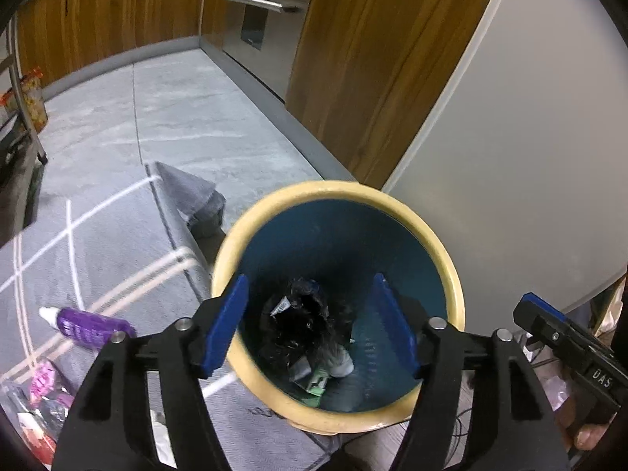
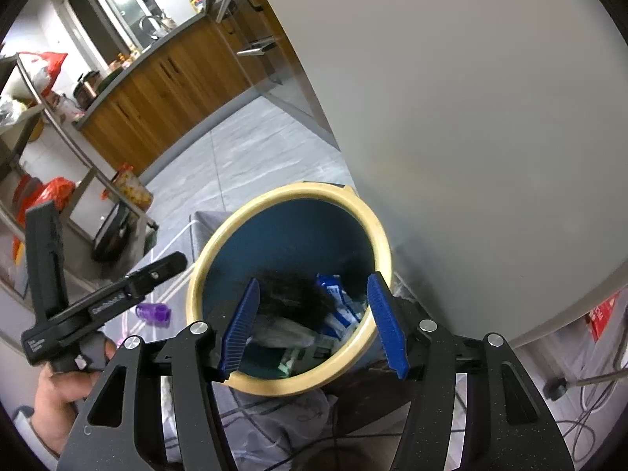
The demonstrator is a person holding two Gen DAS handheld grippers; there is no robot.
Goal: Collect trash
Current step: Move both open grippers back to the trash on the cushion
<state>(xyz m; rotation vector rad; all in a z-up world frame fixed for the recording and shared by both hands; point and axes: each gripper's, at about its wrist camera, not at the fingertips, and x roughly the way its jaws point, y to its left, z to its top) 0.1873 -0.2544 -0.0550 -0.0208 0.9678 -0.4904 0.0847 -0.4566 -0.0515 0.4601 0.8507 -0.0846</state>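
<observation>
Bin (image 1: 337, 192) with the cream rim sits dead ahead on the grey rug (image 1: 98, 243), black wrappers (image 1: 306, 322) piled inside. My left tongs (image 1: 314, 325) hang wide and empty over its mouth, my right tongs (image 2: 314, 325) likewise. Purple bottle (image 1: 90, 325) lies at nine o'clock.

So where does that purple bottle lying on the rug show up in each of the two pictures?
Left wrist view: the purple bottle lies at lower left, on the grey rug, left of the left claw.
Right wrist view: only a small piece of it shows at left of centre, just left of the bin.
Shared landmark: the blue bin with the cream rim, standing to the bottle's right in both.
</observation>
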